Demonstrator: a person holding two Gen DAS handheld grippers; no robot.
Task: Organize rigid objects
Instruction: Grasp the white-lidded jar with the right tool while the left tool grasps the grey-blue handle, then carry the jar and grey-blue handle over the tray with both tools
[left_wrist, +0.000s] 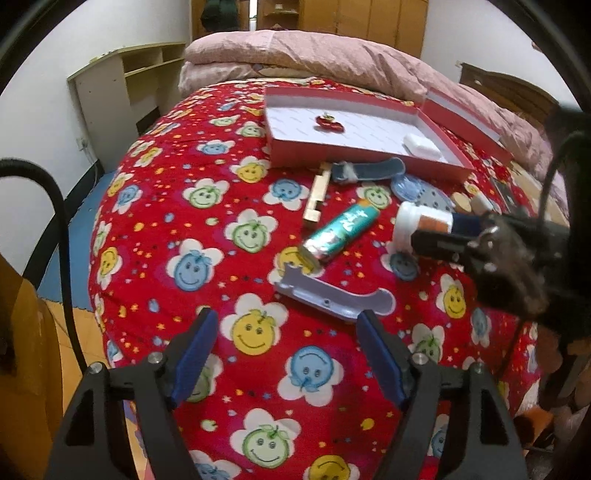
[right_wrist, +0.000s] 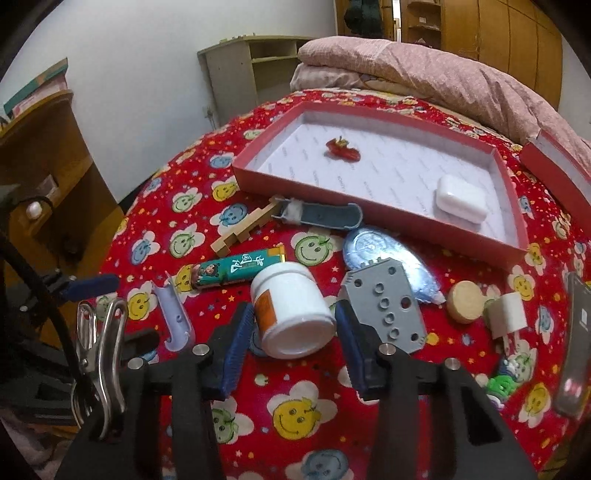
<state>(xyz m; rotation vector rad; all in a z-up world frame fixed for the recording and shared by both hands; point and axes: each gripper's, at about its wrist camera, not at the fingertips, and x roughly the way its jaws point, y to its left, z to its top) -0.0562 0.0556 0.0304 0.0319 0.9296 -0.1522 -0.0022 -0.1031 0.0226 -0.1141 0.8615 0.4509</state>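
A white pill bottle (right_wrist: 291, 310) with an orange label lies between the blue pads of my right gripper (right_wrist: 293, 332); the jaws close on its sides. It also shows in the left wrist view (left_wrist: 421, 221). My left gripper (left_wrist: 286, 328) is open and empty, just short of a lilac plastic piece (left_wrist: 332, 295). A red shallow box (right_wrist: 509, 206) holds a red trinket (right_wrist: 342, 148) and a white case (right_wrist: 461, 198). A teal tube (right_wrist: 236, 270), a wooden piece (right_wrist: 243, 232), a grey-blue mini skateboard (right_wrist: 321, 215) and a grey perforated plate (right_wrist: 388, 302) lie on the red quilt.
A silver oval tin (right_wrist: 384, 254), a wooden disc (right_wrist: 466, 302), a white block (right_wrist: 506, 319), a green toy (right_wrist: 502, 384) and a dark phone-like slab (right_wrist: 576, 347) lie at the right. The box lid (right_wrist: 557, 173) and a pink duvet (right_wrist: 424, 70) lie behind. Metal clips (right_wrist: 99, 354) hang at the left.
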